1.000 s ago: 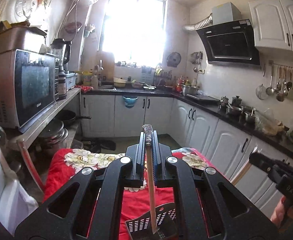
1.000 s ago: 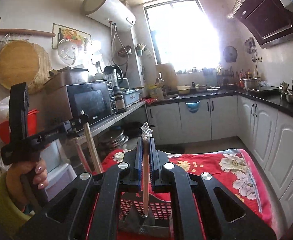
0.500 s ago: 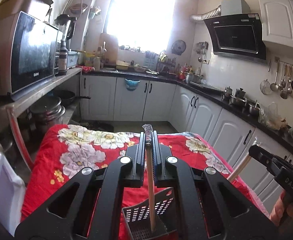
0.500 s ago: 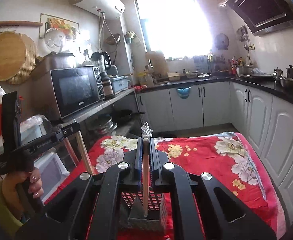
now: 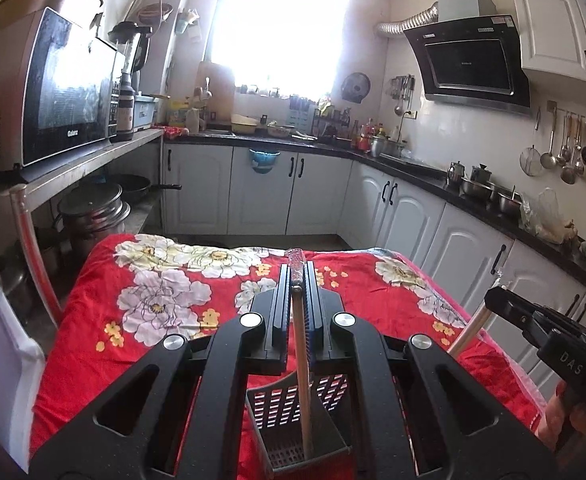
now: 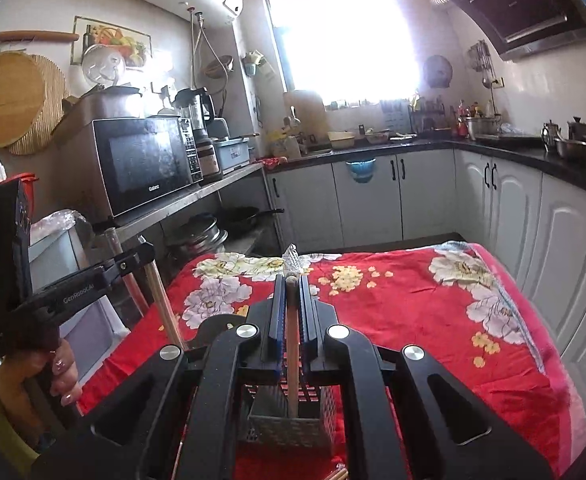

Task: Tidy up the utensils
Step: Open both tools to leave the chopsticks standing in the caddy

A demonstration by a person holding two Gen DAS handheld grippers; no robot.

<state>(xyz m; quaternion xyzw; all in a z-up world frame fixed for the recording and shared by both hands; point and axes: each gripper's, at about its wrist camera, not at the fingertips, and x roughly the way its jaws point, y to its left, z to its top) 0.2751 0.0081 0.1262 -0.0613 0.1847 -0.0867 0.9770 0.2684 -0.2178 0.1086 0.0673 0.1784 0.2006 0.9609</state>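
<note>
A grey perforated utensil holder [image 5: 293, 420] [image 6: 289, 424] stands on the red flowered tablecloth [image 5: 133, 340]. My left gripper [image 5: 296, 276] is shut on a wooden chopstick [image 5: 301, 368] that hangs upright, its lower end inside the holder's open top. My right gripper [image 6: 292, 280] is shut on a second chopstick [image 6: 292, 360], also upright, its lower end at the holder's rim. Each gripper appears in the other's view: the right gripper [image 5: 533, 320] at the right edge, the left gripper [image 6: 93, 280] at the left, held by a hand [image 6: 61, 372].
The table with the red cloth [image 6: 433, 320] fills the foreground. White cabinets [image 5: 413, 216] run along the back and right. A shelf with a microwave [image 5: 65, 88] and pots below it stands to the left. Wooden stick ends [image 6: 337, 474] show at the bottom edge.
Both grippers have come down towards the table with their chopsticks. The holder now looks larger and closer, and the chopsticks' lower ends have sunk to it.
</note>
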